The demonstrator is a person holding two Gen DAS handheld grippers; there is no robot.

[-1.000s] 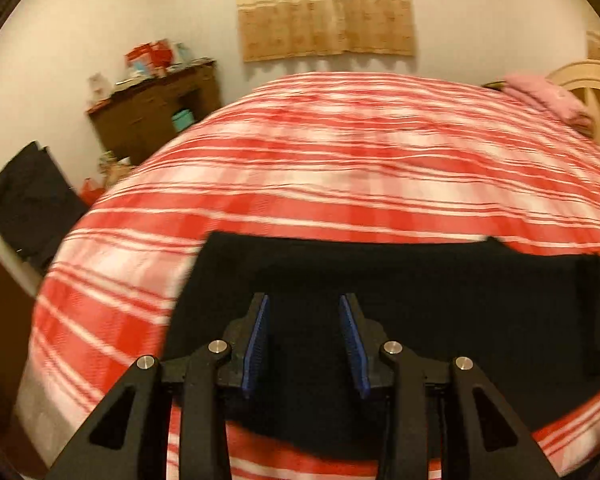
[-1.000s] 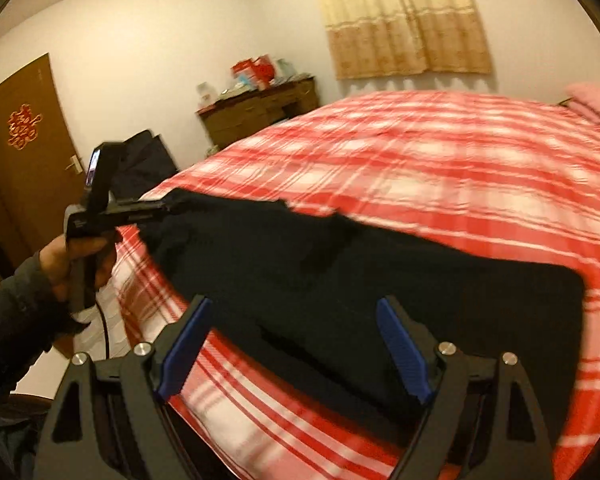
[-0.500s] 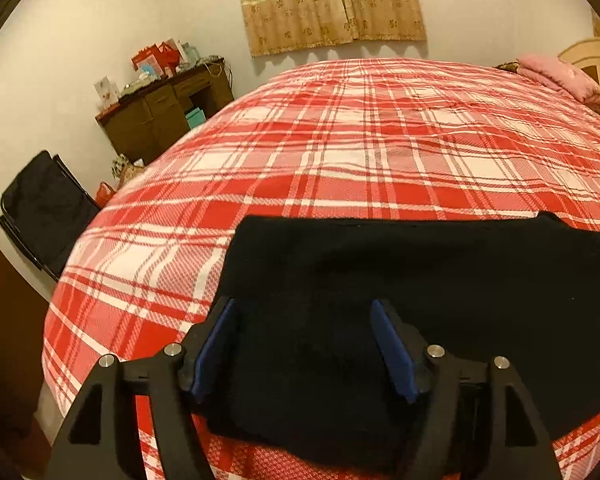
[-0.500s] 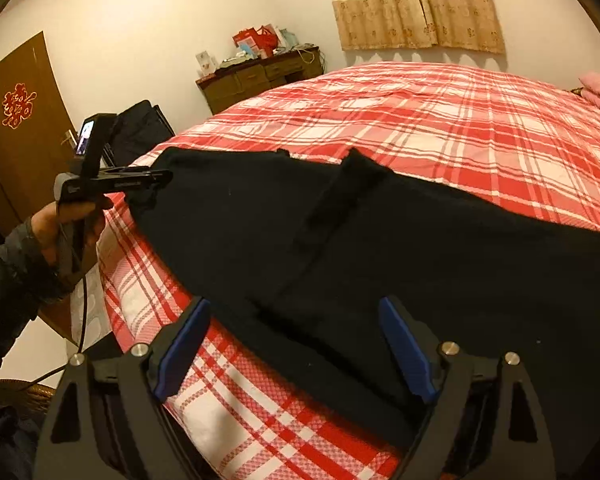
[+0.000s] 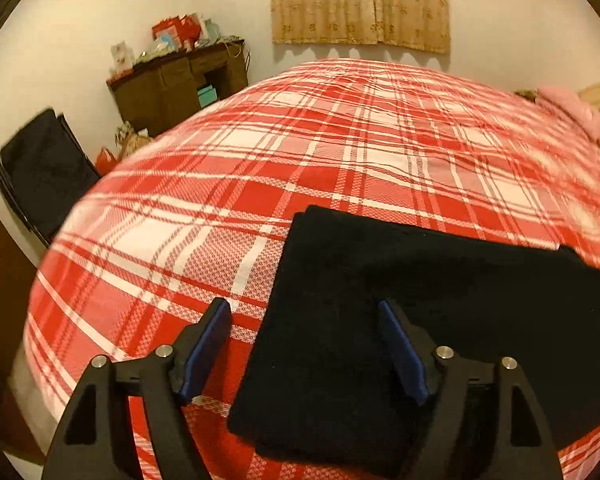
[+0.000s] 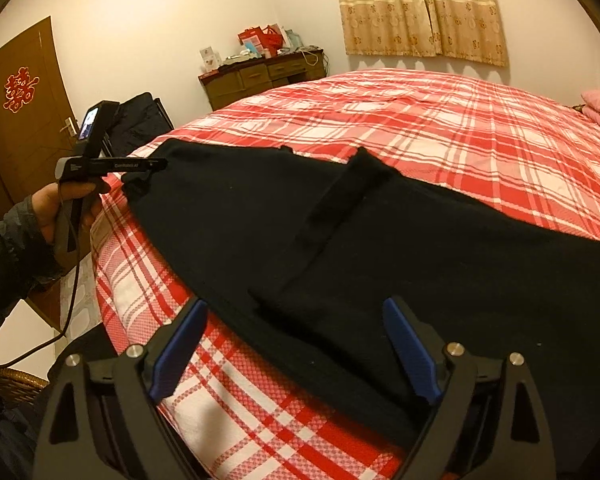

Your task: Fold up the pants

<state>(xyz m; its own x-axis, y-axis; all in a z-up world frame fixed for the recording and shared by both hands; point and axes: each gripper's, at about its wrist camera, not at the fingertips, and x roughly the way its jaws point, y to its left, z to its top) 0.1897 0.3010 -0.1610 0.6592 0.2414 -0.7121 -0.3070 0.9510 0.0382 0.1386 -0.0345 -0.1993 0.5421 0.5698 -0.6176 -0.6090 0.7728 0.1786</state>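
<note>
- The black pants (image 6: 380, 248) lie flat on the red plaid bed (image 6: 440, 120), along its near edge, with one layer already doubled over and a ridge of fabric across the middle.
- My left gripper (image 5: 304, 344) hovers over the pants' left end; its jaws are opening, straddling the side edge, nothing pinched.
- My right gripper (image 6: 296, 344) hangs above the pants' near hem, jaws opening wide, pads clear of cloth.
- For the next fold, I judge both grippers should bite the near hem at matching spots, catching both layers.
- I'd lift low and evenly so the ridge doesn't drag or bunch.
</note>
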